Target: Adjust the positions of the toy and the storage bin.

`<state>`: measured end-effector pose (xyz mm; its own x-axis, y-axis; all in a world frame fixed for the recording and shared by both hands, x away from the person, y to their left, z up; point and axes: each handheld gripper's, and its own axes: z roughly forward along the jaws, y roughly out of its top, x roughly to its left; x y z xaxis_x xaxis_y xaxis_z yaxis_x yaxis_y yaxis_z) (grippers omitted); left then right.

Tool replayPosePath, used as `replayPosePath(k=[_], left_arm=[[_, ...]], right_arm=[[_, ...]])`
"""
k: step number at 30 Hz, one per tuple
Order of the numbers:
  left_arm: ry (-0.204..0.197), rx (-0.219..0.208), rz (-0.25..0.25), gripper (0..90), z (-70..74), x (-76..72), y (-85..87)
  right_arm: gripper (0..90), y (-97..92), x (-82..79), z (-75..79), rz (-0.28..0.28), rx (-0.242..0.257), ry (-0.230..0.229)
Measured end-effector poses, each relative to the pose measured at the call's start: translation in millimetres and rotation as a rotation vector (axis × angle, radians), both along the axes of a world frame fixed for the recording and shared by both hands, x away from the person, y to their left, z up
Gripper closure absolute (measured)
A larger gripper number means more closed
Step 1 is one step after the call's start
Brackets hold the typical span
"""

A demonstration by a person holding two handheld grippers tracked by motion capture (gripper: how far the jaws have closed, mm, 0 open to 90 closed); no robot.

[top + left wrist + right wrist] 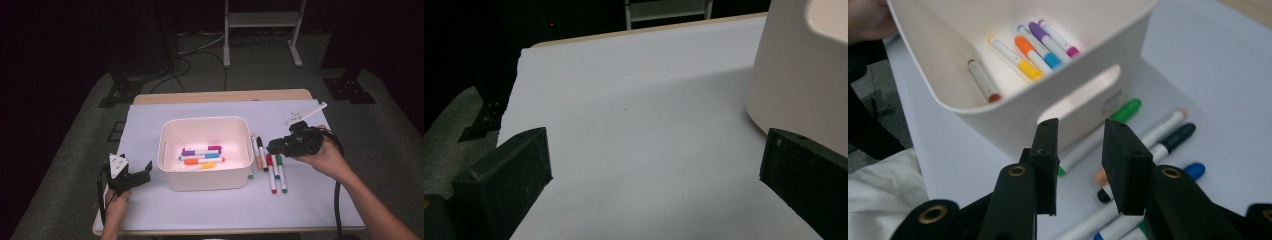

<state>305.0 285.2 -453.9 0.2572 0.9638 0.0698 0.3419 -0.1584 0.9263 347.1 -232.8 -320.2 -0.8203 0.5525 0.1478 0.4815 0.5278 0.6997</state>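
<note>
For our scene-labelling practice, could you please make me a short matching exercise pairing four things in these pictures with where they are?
Things:
1. purple marker
2. black marker
3. left tongs
4. right tongs

Places:
A. above the markers lying right of the bin
B. on the white sheet, right of the bin
C. inside the white bin
D. left of the bin, jaws wide apart

Pairs: 1-C, 2-B, 3-D, 4-A

Markers (1128, 220) partly hidden behind hand-held gripper (1080, 145)
</note>
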Motion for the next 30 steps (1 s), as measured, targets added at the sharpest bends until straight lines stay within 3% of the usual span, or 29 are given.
replayPosePath(k=[11, 18, 23, 30], left_arm=[[-0.002, -0.001, 0.002, 0.0, -0.2, 0.2, -0.1], [-0.003, 0.000, 0.002, 0.0, -0.2, 0.2, -0.2], [-0.003, 0.000, 0.003, 0.0, -0.2, 0.1, -0.3], [-0.002, -0.001, 0.001, 0.0, -0.1, -0.1, 0.0]], right_arm=[[64.1, -24.8, -4.5, -55.4, -0.090, -0.038, 0.082], [61.8, -35.8, -8.8, -78.3, -0.154, -0.087, 0.086], [61.7, -33.9, -11.1, -98.3, -0.185, -0.121, 0.087], [61.3, -32.2, -12.6, -112.5, -0.221, -0.184, 0.065]])
